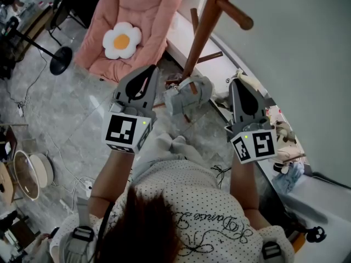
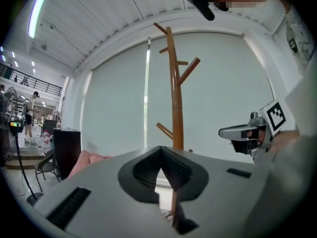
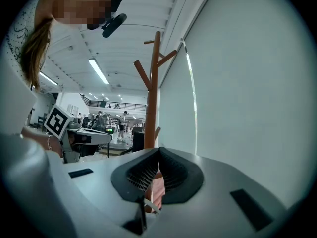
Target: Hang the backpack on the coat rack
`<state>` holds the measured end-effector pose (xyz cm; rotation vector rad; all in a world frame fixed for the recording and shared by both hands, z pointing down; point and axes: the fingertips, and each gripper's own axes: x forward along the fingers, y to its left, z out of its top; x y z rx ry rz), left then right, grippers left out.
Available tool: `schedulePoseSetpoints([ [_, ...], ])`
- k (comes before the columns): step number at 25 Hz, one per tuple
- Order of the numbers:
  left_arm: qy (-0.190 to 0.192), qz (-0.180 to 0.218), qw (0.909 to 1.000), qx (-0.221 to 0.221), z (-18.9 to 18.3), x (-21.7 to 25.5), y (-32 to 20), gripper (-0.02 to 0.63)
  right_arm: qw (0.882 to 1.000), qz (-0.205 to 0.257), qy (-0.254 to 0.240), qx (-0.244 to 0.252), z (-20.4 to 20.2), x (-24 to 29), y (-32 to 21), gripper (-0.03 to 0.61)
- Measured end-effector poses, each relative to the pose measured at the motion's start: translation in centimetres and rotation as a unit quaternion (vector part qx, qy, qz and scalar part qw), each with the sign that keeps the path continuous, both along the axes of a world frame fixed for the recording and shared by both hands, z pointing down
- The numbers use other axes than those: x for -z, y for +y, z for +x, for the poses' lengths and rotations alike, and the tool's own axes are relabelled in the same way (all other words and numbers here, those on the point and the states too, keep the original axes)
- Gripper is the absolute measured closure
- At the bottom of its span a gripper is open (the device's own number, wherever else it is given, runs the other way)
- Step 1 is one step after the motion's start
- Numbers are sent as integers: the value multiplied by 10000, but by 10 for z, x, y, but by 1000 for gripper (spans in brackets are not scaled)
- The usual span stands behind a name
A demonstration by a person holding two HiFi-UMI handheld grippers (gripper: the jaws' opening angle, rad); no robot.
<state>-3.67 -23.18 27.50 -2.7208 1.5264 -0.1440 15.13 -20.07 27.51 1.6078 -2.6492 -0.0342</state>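
Left hand-held gripper (image 1: pixel 150 71) and right hand-held gripper (image 1: pixel 235 83) are both clamped shut on nothing, pointing level at the coat rack (image 1: pixel 205 26). Grey backpack (image 1: pixel 187 95) sits on the floor (image 1: pixel 82 114) at the rack's foot, between them.

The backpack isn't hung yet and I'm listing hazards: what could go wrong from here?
1. The backpack sits at the foot of the coat rack, while the left gripper and right gripper are shut above it; a grab at loose fabric rather than a strap might slip.
2. The rack is a slim pole; a tug while hooking a peg could rock it.
3. A cable lying nearby could catch a foot.
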Motion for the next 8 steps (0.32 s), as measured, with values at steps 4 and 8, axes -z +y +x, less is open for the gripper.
schedulePoseSetpoints([
  [4, 25, 31, 10000, -22, 0, 0, -1, 611, 10000, -14, -26, 11, -1, -2, -2, 565],
  [8, 27, 29, 10000, -36, -1, -1, -4, 611, 10000, -15, -49, 6, -1, 0, -4, 565],
])
